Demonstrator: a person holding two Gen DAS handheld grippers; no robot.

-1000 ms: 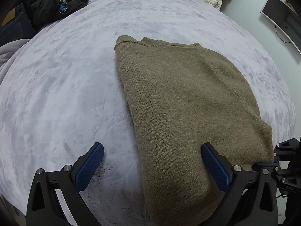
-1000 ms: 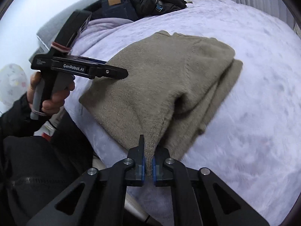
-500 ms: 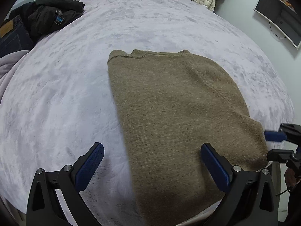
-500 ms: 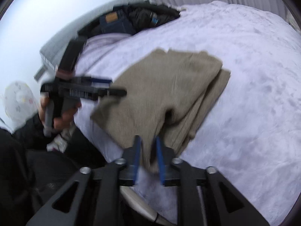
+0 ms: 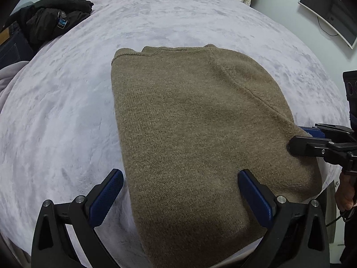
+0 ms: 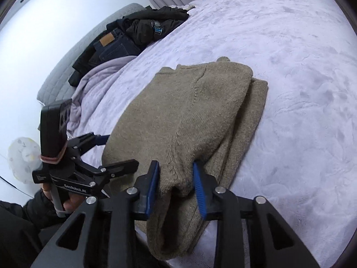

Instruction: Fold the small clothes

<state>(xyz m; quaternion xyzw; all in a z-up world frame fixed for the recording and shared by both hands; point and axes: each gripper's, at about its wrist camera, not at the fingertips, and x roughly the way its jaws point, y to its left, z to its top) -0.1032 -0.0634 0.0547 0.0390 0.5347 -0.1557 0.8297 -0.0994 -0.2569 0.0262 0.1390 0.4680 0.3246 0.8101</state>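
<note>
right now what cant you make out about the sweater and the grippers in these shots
- Sweater: near hem in the left wrist view, cut off by the bottom edge and the left gripper.
- Whether the right gripper, jaws apart, touches the fold: its pads cover the contact.
- Layers below the fold, right wrist view: hidden under the top layer.
- Dark clothes: too small to identify.

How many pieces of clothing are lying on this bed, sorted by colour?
Olive-brown: 1, the folded sweater
Black: 1, the jacket
Dark blue: 1, the jeans
Total: 3 on the bed. More may be hidden in the dark pile.
</note>
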